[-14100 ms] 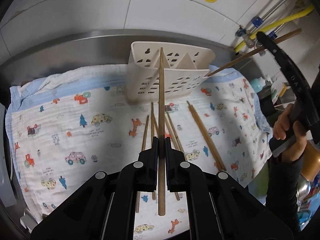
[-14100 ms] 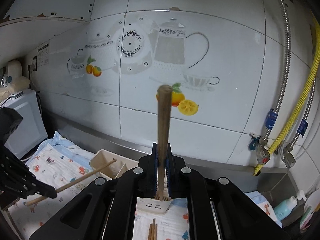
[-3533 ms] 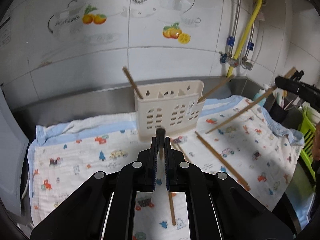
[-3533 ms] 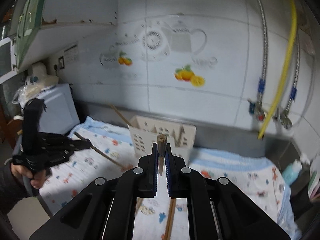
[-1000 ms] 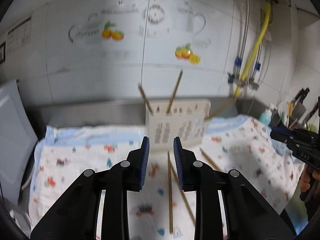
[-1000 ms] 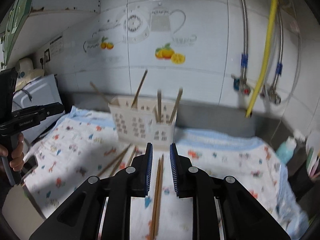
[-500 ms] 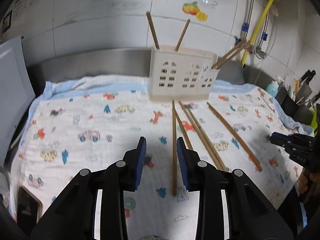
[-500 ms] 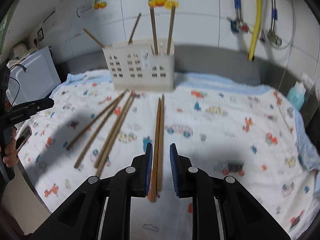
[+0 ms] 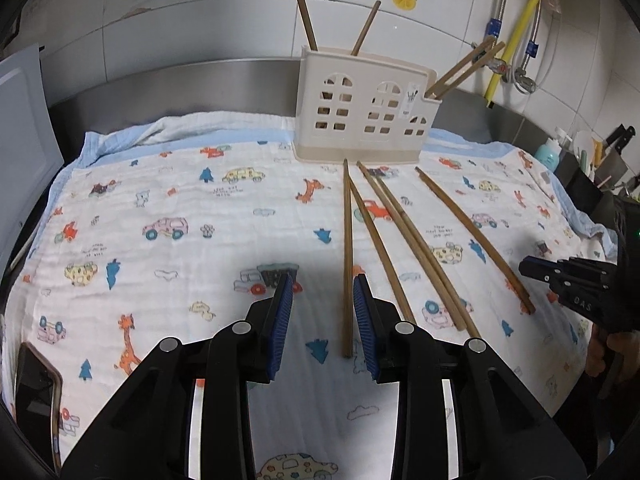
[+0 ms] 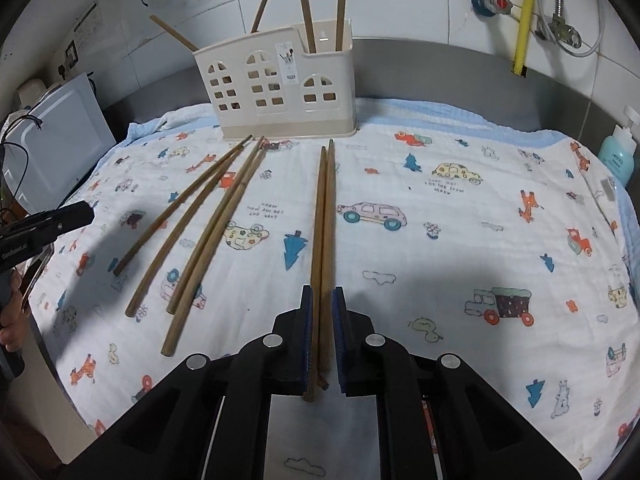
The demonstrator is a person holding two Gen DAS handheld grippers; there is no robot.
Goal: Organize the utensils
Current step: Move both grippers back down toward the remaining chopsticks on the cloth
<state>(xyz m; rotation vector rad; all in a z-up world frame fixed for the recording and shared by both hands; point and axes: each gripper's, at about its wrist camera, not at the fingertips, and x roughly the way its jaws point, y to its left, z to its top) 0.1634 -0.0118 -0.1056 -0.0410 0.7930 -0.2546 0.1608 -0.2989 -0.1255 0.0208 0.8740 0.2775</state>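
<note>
Lowering toward a cartoon-print cloth [image 9: 168,184] spread over the desk, both tools have dropped from the height they held a second ago, when the tiled wall filled most of each view.

In the right wrist view, the right hand-held gripper [image 10: 322,316], at the bottom centre of the frame, has just been closing, and its blue pads now straddle the near ends of a pair of chopsticks [image 10: 325,208] lying side by side; the pads look pressed against the pair, though the sticks appear to lie flat on the cloth.

In the left wrist view, the left hand-held gripper [image 9: 323,308] stands apart, having just opened a little. A single chopstick [image 9: 347,248] lies between its pads, close to the right one, and nothing is gripped yet.

Four more loose chopsticks [image 10: 188,232] fan out at the left of the right wrist view. The cream utensil holder [image 9: 366,108] stands at the upper centre, at the cloth's far edge, with several chopsticks already upright inside.

My reading: another round of pick-ups is starting, and seven sticks remain to be stowed.
</note>
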